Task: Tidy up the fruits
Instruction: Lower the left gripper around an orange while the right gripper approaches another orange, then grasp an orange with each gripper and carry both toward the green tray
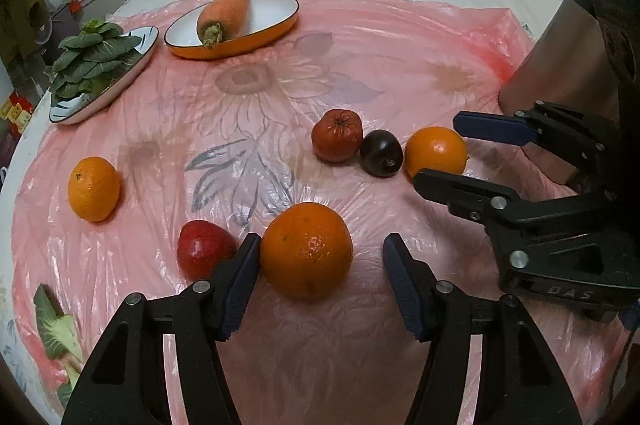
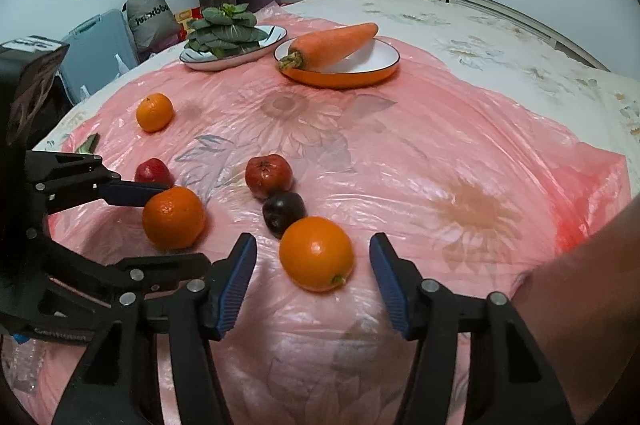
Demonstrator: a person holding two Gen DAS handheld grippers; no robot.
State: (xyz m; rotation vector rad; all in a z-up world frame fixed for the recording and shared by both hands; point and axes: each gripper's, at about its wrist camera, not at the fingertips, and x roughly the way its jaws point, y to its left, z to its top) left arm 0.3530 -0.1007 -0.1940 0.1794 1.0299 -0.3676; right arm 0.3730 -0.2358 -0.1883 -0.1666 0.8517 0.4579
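Observation:
A large orange [image 1: 307, 249] lies on the pink plastic sheet between the fingers of my left gripper [image 1: 322, 265]. The left pad touches its side, the right pad stands off, so the gripper is open. Another orange [image 2: 317, 253] sits between the open fingers of my right gripper [image 2: 314, 265], with a gap on both sides. Beside that orange lie a dark plum [image 2: 283, 213] and a wrinkled red fruit [image 2: 268, 175]. A red apple [image 1: 204, 253] rests just left of my left gripper. A third orange [image 1: 94, 189] lies alone at the far left.
At the back, an orange-rimmed dish [image 1: 260, 41] holds a carrot [image 1: 224, 11], and a patterned plate [image 1: 120, 81] holds leafy greens [image 1: 92, 61]. A steel kettle [image 1: 568, 41] stands at the right, behind my right gripper. A loose green leaf [image 1: 56, 333] lies near the left edge.

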